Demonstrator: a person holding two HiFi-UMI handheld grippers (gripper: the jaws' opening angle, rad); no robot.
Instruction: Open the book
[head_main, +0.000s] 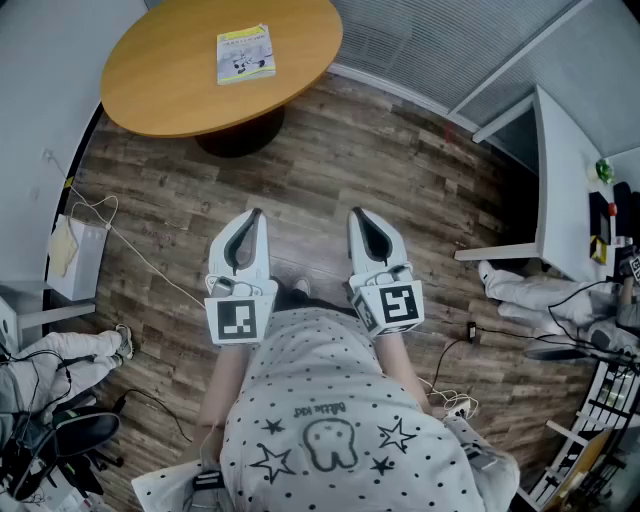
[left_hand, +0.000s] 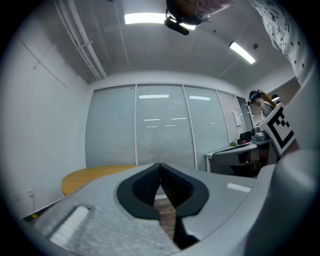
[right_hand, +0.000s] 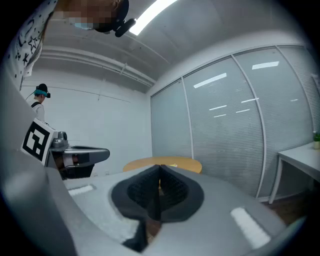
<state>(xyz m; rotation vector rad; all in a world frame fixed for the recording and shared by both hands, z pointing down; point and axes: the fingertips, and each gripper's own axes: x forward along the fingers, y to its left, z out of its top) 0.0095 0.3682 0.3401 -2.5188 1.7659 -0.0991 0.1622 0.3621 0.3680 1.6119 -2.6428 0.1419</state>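
**Dotted shirt (head_main: 340, 430) up close, left tongs (head_main: 250, 222) and right tongs (head_main: 357, 222) both shut, book (head_main: 245, 54) closed on the round surface (head_main: 160, 85)**

Your star-and-dot shirt fills the bottom of the head view, nearest the lens. Far left, someone's legs (head_main: 65, 352) in light trousers stretch over the plank floor (head_main: 330, 160), with cables beside them.

You hold the left tongs level in front of you, marker cube (head_main: 240, 320) facing up, well short of the round surface. In the left gripper view the left tongs (left_hand: 160, 166) have their dark pads meeting at the tips with nothing between them: fully closed, empty.

The book lies flat toward the middle of the round wooden surface, pale yellow-green cover up, closed. Nothing touches it, and it is well apart from both tongs.

The right tongs run parallel to the left pair and near it, their own marker cube (head_main: 397, 305) up. In the right gripper view the right tongs (right_hand: 160, 169) have pads pressed together, nothing gripped. The wooden surface shows straight ahead beyond the tips.

Far right stands a white surface (head_main: 560, 170). The items on it are too small to tell.
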